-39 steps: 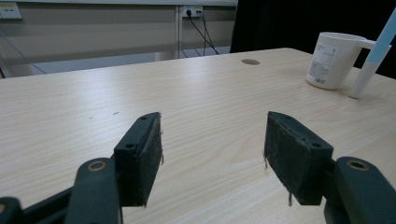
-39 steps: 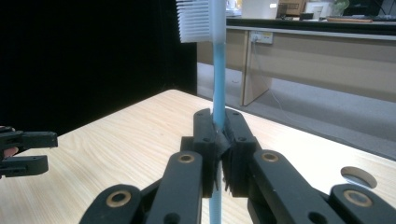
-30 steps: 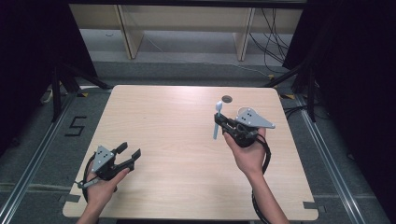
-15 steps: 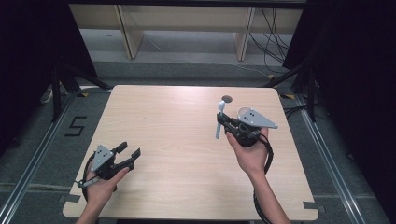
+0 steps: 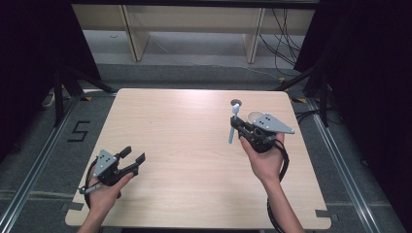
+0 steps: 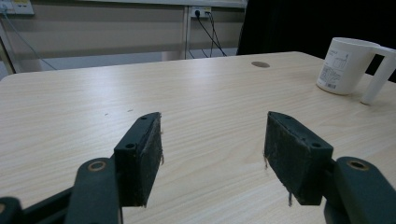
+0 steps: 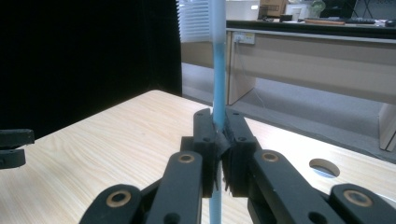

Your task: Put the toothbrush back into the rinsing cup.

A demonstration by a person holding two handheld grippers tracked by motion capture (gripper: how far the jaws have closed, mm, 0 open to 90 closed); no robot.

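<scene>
My right gripper [image 5: 238, 128] is raised above the right half of the table, shut on a blue and white toothbrush [image 5: 232, 125]. The toothbrush [image 7: 218, 70] stands upright between the pads, head up, with its handle running below the jaws. A white mug [image 6: 348, 63] sits on the table just behind that gripper; in the high view the mug [image 5: 252, 116] is mostly hidden by the gripper's grey plate. My left gripper [image 5: 134, 158] rests low at the front left corner, its jaws wide apart with nothing between them [image 6: 212, 156].
The light wooden table [image 5: 184, 145] has a round cable hole [image 5: 236, 103] near its far edge, close to the mug. Dark curtains hang at both sides. Wooden shelving and cables lie on the floor beyond the table.
My right gripper with the toothbrush has drifted slightly to the right. The left gripper has stayed where it was.
</scene>
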